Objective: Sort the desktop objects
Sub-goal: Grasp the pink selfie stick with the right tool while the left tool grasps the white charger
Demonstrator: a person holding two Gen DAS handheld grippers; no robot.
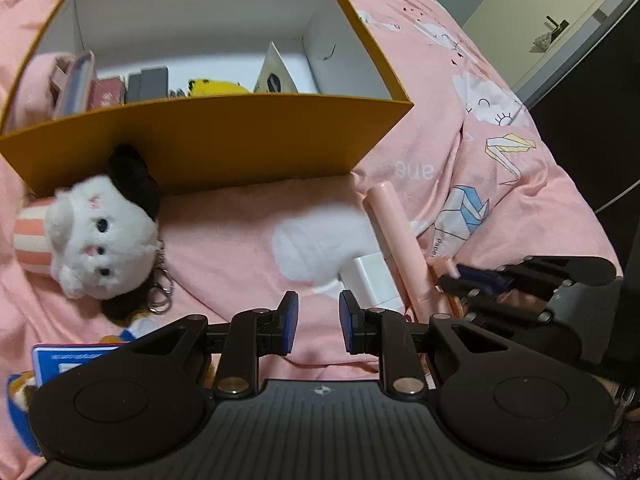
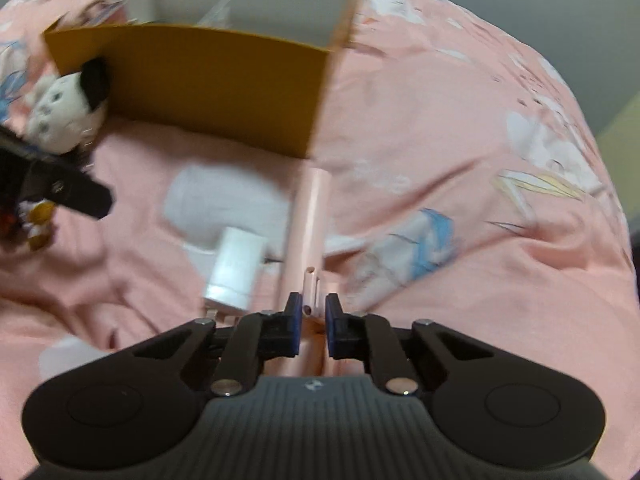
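Observation:
A slim pink stick lies on the pink bedsheet, pointing toward the orange box. My right gripper is shut on the stick's near end, where a small pink clip part sits between the blue pads. In the left wrist view the same stick runs from the box's corner down to the right gripper. A white charger lies just left of the stick. My left gripper hovers over bare sheet, its jaws a little apart with nothing between them. A white plush cat with a keyring leans against the box front.
The orange box has a white inside holding a pink case, small dark boxes, a yellow toy and a card. A blue booklet lies at lower left. The bed's edge and dark furniture are at the right.

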